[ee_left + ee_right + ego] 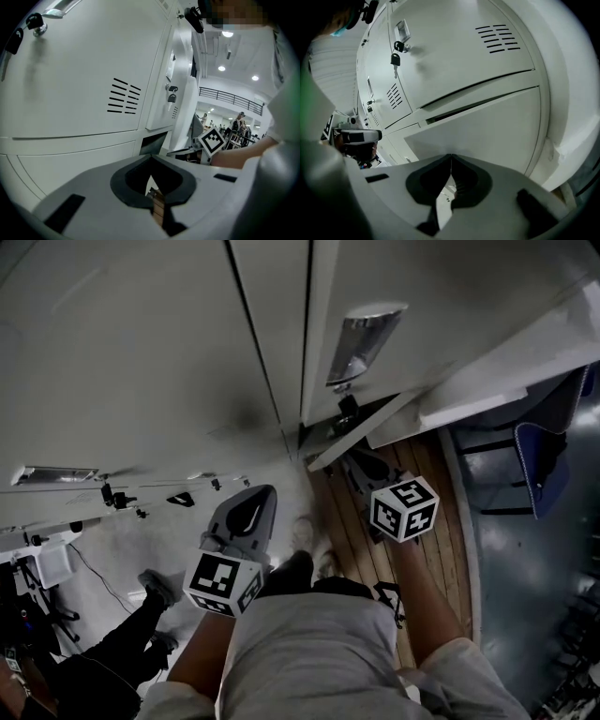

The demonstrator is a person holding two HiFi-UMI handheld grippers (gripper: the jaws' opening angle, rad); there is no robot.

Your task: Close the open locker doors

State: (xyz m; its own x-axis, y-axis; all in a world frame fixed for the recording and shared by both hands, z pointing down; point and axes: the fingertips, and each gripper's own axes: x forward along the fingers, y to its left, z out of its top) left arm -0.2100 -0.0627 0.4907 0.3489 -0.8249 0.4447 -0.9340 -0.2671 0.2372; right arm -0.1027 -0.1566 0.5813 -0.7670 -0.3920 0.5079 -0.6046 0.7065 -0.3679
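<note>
White lockers (141, 352) stand before me; my left hand-held gripper (255, 504) and right hand-held gripper (362, 465) are both pressed together, empty.

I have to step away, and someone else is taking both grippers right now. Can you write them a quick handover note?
Left gripper: jaws together, nothing between them, not on any door.
Right gripper: jaws together, empty, pointed at the lower locker door from close by. Whether it touches the door can't be told.
Lower locker door: ajar, with a dark gap along its top edge.
Upper locker door, the one with the padlock: looks shut.
Done: the upper doors in view sit flush.
Left: push the lower door flush, probably with the shut right gripper, then check the row for other open doors.
</note>
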